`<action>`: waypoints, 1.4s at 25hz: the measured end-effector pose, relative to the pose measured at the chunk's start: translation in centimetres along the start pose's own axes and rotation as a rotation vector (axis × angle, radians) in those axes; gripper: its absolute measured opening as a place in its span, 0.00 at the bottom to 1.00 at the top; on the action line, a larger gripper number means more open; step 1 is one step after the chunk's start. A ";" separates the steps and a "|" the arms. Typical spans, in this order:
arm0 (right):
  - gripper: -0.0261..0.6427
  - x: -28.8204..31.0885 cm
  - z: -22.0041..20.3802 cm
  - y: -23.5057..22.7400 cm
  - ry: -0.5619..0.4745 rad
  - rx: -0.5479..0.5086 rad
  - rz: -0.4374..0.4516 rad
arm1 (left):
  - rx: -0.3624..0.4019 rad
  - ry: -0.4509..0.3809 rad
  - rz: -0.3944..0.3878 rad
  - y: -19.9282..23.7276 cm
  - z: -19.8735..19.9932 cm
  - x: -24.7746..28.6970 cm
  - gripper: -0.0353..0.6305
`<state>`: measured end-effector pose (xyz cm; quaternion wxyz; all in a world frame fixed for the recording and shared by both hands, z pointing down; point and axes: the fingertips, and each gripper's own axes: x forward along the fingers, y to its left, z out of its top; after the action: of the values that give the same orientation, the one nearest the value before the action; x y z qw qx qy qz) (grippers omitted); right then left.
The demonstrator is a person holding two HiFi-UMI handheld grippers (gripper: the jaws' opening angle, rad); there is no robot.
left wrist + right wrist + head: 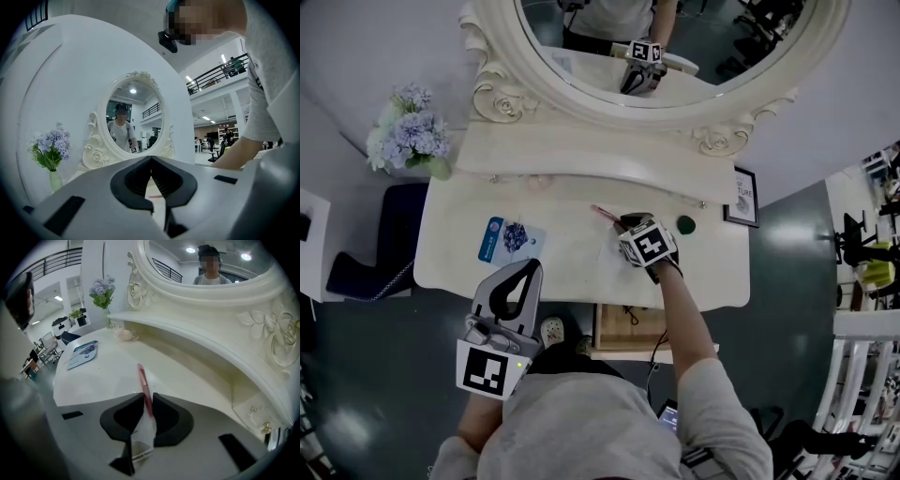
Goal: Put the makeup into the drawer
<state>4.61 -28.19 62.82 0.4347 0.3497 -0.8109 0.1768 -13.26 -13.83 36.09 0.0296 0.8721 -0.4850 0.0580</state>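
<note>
My right gripper [147,396] is shut on a slim pink makeup stick in a clear sleeve [142,380]. The pink tip points out past the jaws, over the white vanity top [103,376]. In the head view this gripper [625,228] hovers over the table's middle right, with the pink stick [603,215] jutting to the left. An open wooden drawer [602,330] shows below the table's front edge, under my right forearm. My left gripper [528,266] hangs at the front edge on the left, jaws shut and empty. Its own view shows the jaws [151,159] closed tip to tip.
A blue packet [507,239] lies on the left of the table top. A small dark green round item [685,224] sits at the right, near a framed picture [744,197]. A vase of lilac flowers [408,133] stands at the far left. A large oval mirror [675,56] and shelf rise behind.
</note>
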 end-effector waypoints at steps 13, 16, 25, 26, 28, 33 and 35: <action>0.11 -3.1 1.5 1.7 -0.158 0.078 -0.001 | -0.003 -0.019 -0.010 -0.7 0.5 0.2 0.07; 0.11 -5.1 2.0 2.4 -0.229 0.120 0.002 | -0.005 -0.022 -0.014 -1.1 0.8 0.3 0.07; 0.11 -11.2 2.6 4.4 -0.417 0.209 0.021 | 0.007 -0.050 -0.037 -3.1 1.9 0.2 0.07; 0.11 -11.9 2.6 4.7 -0.434 0.213 0.023 | 0.009 -0.053 -0.039 -3.3 2.0 0.2 0.07; 0.11 -13.4 2.6 5.2 -0.470 0.223 0.025 | 0.012 -0.057 -0.044 -3.9 2.2 0.0 0.07; 0.11 -17.0 2.5 6.4 -0.567 0.262 0.029 | 0.015 -0.070 -0.052 -5.1 2.6 -0.3 0.07; 0.11 -18.4 2.3 6.9 -0.595 0.259 0.026 | 0.016 -0.073 -0.057 -5.6 2.7 -0.4 0.07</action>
<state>5.22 -17.16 46.34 0.1282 0.4282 -0.8775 0.1739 -8.55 -10.86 33.34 0.0063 0.8872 -0.4604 0.0291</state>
